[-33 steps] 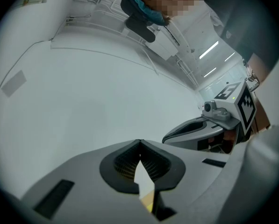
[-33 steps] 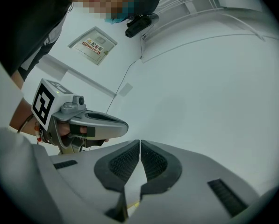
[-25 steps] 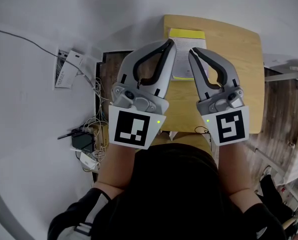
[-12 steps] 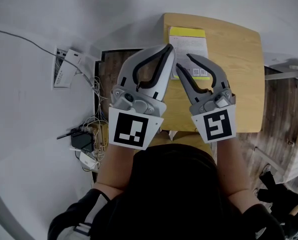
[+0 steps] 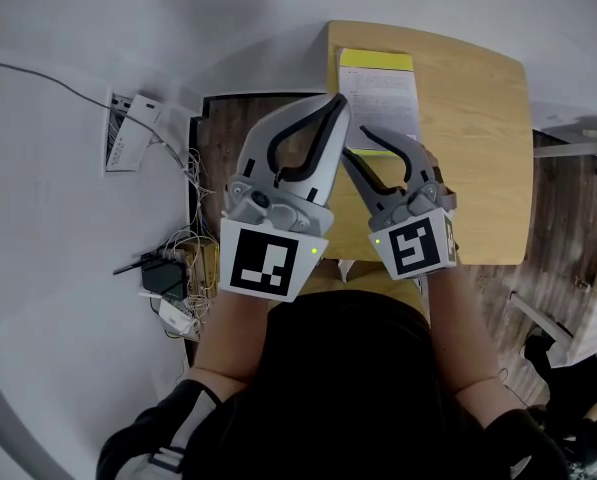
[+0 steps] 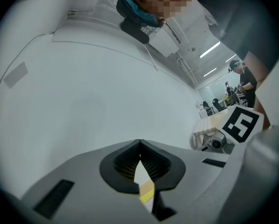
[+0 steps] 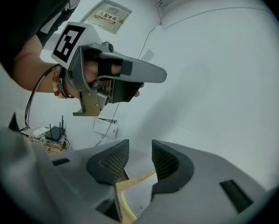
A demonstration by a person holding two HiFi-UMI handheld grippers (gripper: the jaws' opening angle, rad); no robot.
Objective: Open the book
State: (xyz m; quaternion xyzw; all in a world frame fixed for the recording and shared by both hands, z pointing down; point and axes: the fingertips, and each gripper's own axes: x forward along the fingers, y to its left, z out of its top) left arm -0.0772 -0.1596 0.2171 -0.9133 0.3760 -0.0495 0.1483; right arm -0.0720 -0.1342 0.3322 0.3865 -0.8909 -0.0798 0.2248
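- While the book (image 5: pixel 380 93) lies shut and flat on the wooden counter (image 5: pixel 478 148), its yellow band at the far end, both claws hang over its near half.
- Seen from the head view, the right claw (image 5: pixel 354 140) tips down toward the book's near-left corner. Its jaws stand apart, have just been opening, and have nothing between the pads.
- Looking along the right claw (image 7: pixel 140 160), the book (image 7: pixel 134 202) shows below the gap, with neither pad pressing on it.
- At the book's left edge the left claw (image 5: pixel 335 102) has its tips together and holds nothing; it sits higher than the right one.
- Through the slit under the left claw's (image 6: pixel 139 146) joined tips, a strip of the book (image 6: pixel 146 190) shows.
- Left of the book the counter ends almost at once, with a router and cables (image 5: pixel 163 278) on the floor beyond it.
- Right of the book a wide stretch of bare wood is free; a narrower strip lies on its near side.
- Both hands grip their handles from behind, marker cubes facing up toward the head camera.
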